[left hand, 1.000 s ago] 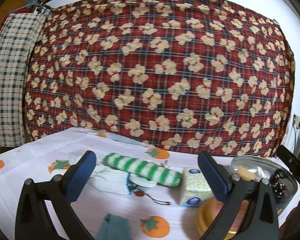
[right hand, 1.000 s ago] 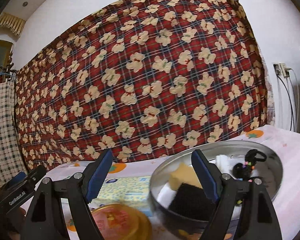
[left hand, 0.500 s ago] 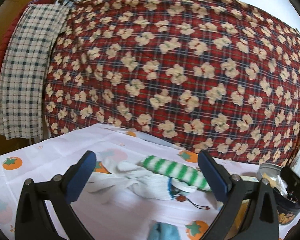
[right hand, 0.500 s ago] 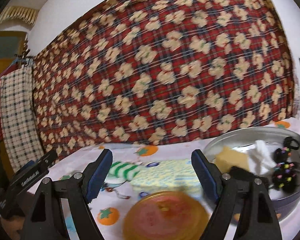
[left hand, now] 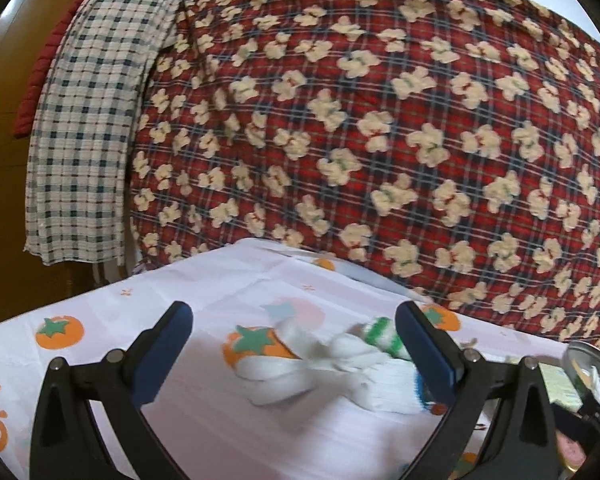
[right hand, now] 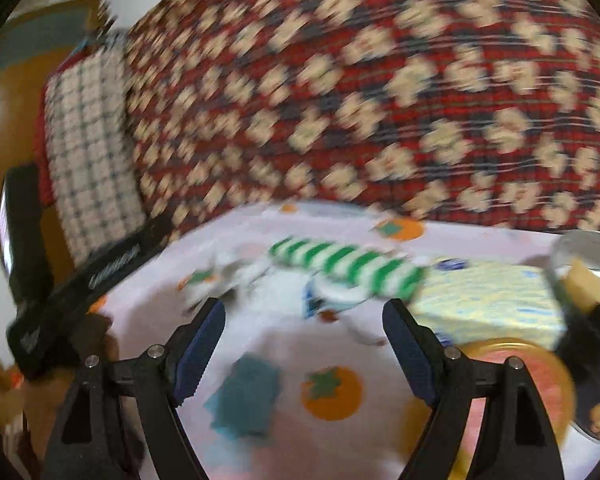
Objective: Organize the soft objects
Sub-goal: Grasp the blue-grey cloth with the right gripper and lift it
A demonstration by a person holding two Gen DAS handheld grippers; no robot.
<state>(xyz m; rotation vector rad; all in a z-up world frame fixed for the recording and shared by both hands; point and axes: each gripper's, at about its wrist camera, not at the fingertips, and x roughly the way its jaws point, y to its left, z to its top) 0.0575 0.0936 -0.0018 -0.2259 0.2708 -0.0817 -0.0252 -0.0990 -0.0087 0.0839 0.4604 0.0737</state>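
We judge it partway: metal bowl (right hand: pixel 580 248) holds some items; white glove (left hand: pixel 340 372), striped sock (right hand: pixel 340 268), teal cloth (right hand: pixel 246 396) lie loose. Left gripper (left hand: pixel 292 352) and right gripper (right hand: pixel 304 340) gape, empty.

The right gripper (right hand: pixel 304 340) is hanging wide apart over the tomato-print cloth (right hand: pixel 272 336), framing a green-striped roll (right hand: pixel 348 266) (blurred) lying beside a yellow tissue pack (right hand: pixel 496 304).

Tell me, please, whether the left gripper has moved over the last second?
Yes. The left gripper has swung leftward: the checked cloth hanging at the left has slid toward the centre of its view, while the metal bowl has nearly left at the right edge.
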